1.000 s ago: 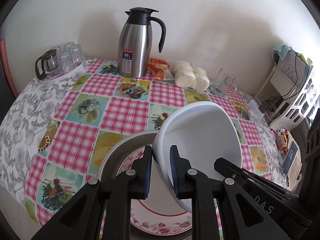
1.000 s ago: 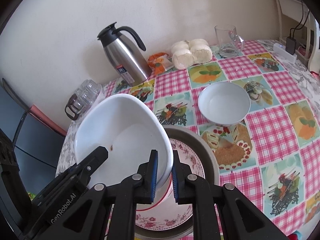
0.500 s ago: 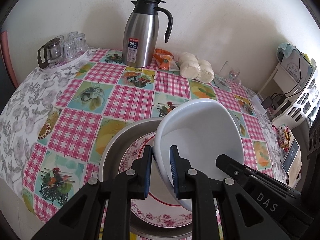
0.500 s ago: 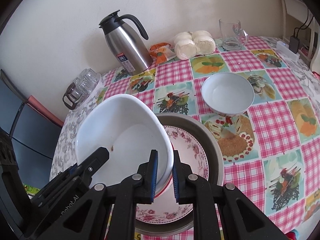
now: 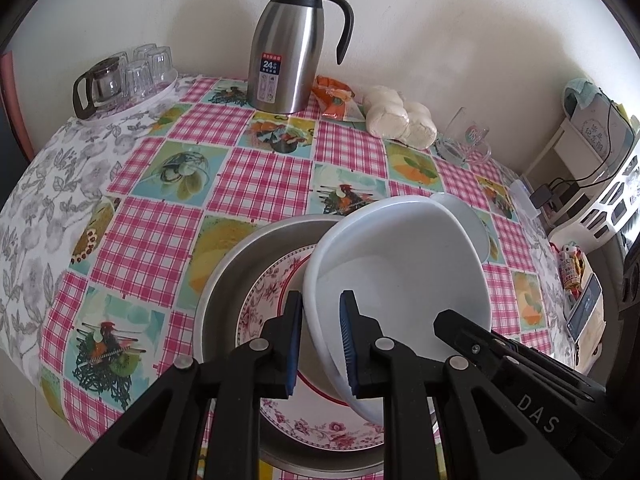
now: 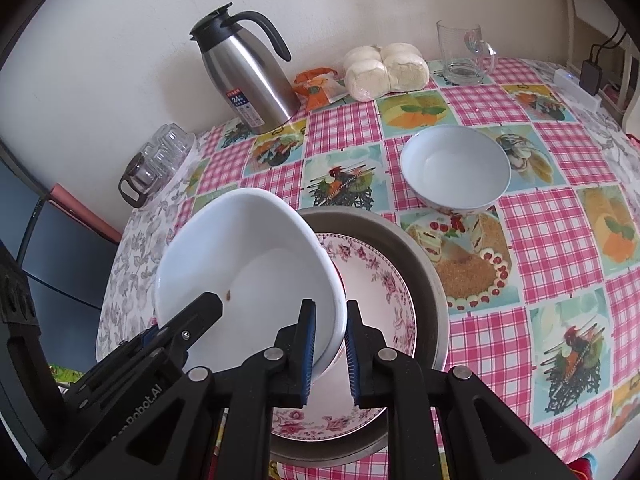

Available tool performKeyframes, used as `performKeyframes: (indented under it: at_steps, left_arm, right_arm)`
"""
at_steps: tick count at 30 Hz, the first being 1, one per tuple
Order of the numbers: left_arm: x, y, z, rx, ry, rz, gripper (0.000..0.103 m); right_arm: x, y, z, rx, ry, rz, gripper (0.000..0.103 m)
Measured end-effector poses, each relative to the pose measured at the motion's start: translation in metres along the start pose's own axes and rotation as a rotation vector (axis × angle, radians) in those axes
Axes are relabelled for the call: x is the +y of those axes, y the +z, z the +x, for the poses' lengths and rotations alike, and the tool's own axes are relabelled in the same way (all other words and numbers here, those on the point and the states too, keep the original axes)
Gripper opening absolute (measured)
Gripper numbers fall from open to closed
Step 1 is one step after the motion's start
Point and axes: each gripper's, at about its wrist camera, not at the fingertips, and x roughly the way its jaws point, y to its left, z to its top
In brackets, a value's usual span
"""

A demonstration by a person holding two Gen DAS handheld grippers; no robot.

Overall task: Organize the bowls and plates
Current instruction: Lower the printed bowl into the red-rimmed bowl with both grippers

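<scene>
A large white bowl is held by both grippers, one on each side of its rim. My left gripper is shut on its left rim. My right gripper is shut on its right rim; the bowl shows a small brown speck inside. The bowl hangs just above a floral plate that lies in a metal pan. The plate and pan also show in the left wrist view. A smaller white bowl stands on the table beyond the pan.
A steel thermos jug, a tray of glasses, an orange packet, wrapped buns and a glass mug stand along the back by the wall. A white shelf unit stands right of the table.
Both grippers have risen and pulled back with the large white bowl; more of the table and the plate under it shows now.
</scene>
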Motion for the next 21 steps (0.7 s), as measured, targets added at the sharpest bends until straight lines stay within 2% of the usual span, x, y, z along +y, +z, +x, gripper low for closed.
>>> performKeyframes:
  at_steps: [14, 21]
  left_arm:
    - [0.012, 0.001, 0.006, 0.040, -0.042, -0.057, 0.019]
    - [0.016, 0.001, 0.009, 0.052, -0.057, -0.074, 0.019]
  right_arm:
    - [-0.002, -0.001, 0.005, 0.051, 0.028, 0.029, 0.019]
    - [0.000, -0.001, 0.006, 0.050, 0.019, 0.011, 0.021]
